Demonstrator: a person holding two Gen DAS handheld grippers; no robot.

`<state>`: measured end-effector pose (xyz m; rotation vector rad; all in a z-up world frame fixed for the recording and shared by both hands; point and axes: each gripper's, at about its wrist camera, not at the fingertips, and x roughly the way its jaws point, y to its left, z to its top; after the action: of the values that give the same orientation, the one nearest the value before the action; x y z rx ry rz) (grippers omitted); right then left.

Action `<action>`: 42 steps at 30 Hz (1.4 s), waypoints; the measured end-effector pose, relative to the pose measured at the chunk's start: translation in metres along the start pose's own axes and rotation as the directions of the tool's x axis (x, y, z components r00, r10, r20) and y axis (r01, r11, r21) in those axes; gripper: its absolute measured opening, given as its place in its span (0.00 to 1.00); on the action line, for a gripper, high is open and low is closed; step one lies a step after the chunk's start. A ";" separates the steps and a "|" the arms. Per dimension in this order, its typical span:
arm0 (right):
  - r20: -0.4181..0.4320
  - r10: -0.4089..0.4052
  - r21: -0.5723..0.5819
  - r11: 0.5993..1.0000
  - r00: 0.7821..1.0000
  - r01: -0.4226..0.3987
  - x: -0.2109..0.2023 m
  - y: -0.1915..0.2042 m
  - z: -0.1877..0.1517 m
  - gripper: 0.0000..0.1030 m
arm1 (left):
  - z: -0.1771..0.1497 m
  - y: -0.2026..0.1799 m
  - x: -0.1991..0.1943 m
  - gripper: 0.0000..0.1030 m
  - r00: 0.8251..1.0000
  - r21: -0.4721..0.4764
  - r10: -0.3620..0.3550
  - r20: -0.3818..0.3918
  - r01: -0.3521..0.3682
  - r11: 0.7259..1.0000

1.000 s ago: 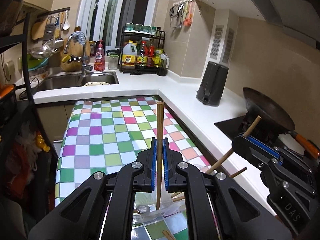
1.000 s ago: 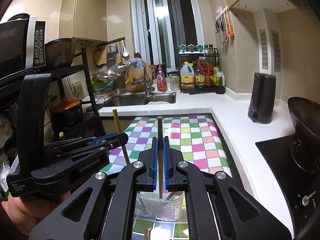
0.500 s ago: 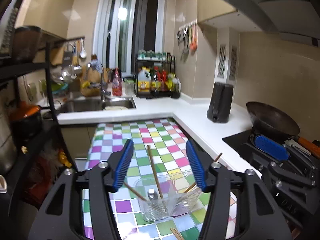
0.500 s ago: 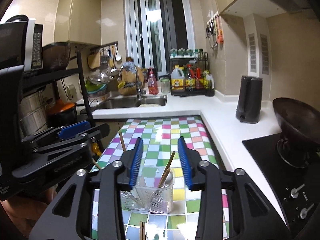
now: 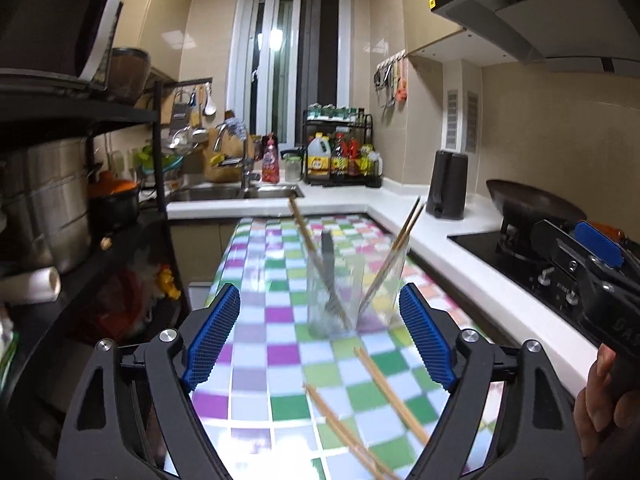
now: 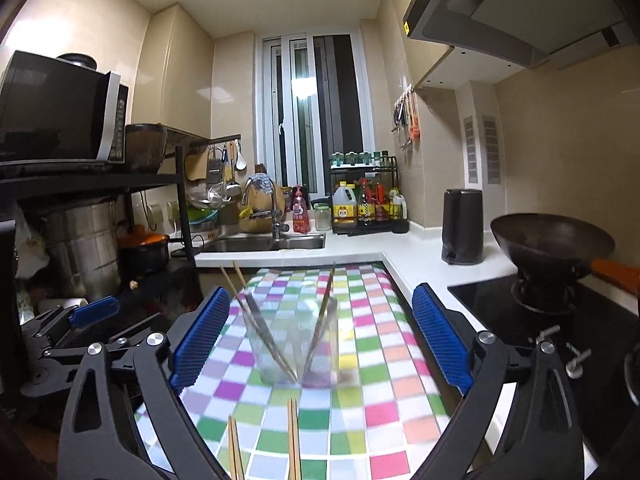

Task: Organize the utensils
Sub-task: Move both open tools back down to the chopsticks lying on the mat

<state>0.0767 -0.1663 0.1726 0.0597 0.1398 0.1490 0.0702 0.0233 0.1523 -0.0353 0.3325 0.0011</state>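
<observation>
A clear glass cup (image 5: 352, 288) (image 6: 294, 344) stands on the checkered tablecloth (image 5: 276, 344) and holds several wooden chopsticks and a metal utensil. Two loose chopsticks (image 5: 384, 390) lie on the cloth in front of it; in the right wrist view they show as two pairs (image 6: 294, 436). My left gripper (image 5: 320, 336) sits back from the cup, its jaws opening wide with nothing between them. My right gripper (image 6: 320, 334) is likewise back from the cup, jaws opening, nothing held. The right gripper (image 5: 592, 256) shows at the right edge of the left wrist view.
A black stove (image 6: 520, 320) with a dark wok (image 6: 552, 240) lies to the right. A black kettle (image 5: 447, 184) stands on the white counter. Sink (image 5: 240, 192) and bottle rack (image 5: 340, 160) are at the back. A black shelf with a steel pot (image 6: 86, 240) stands left.
Both grippers let go of their chopsticks into the cup, opened wide, and pulled back from it. The cup now appears further away, with loose chopsticks visible on the cloth in front.
</observation>
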 end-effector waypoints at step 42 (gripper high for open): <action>-0.576 0.170 0.052 0.984 0.800 -0.171 0.050 -0.009 -0.190 0.17 | -0.162 -0.033 0.009 0.42 0.947 -0.076 -0.080 -0.310 0.059 0.995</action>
<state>0.1000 -0.1583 -0.0223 0.0224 0.7511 0.3478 0.0257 -0.0157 -0.0026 -0.1129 0.6496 -0.0643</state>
